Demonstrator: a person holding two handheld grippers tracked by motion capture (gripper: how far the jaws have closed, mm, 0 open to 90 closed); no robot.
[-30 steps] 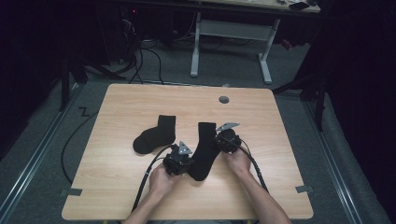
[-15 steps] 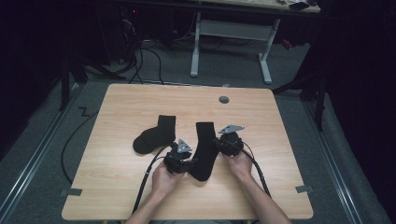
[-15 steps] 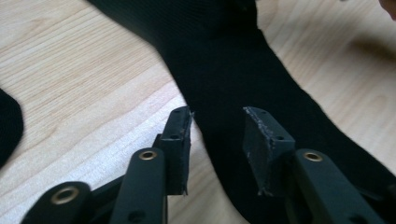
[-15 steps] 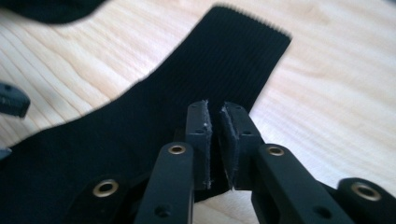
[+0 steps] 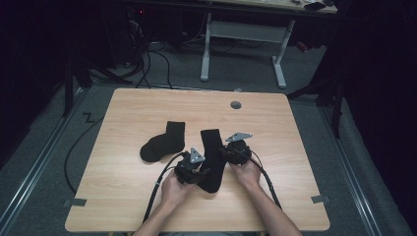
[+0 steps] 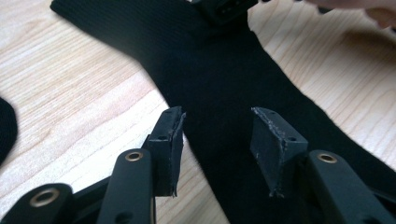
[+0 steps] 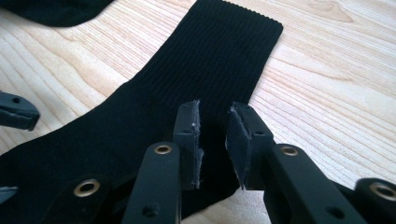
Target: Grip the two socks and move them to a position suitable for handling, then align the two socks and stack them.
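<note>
Lying flat mid-tabletop [image 5: 123, 187], long black sock [image 5: 212, 157]; left gripper [image 6: 217, 140] and right gripper [image 7: 214, 140] both released, jaws just been opening above fabric. Second sock [image 5: 162, 142] left.

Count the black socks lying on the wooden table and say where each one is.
2. One sock lies left of centre, clear of both grippers. The other sock lies flat between the left gripper and right gripper. Nothing seems hidden.
</note>
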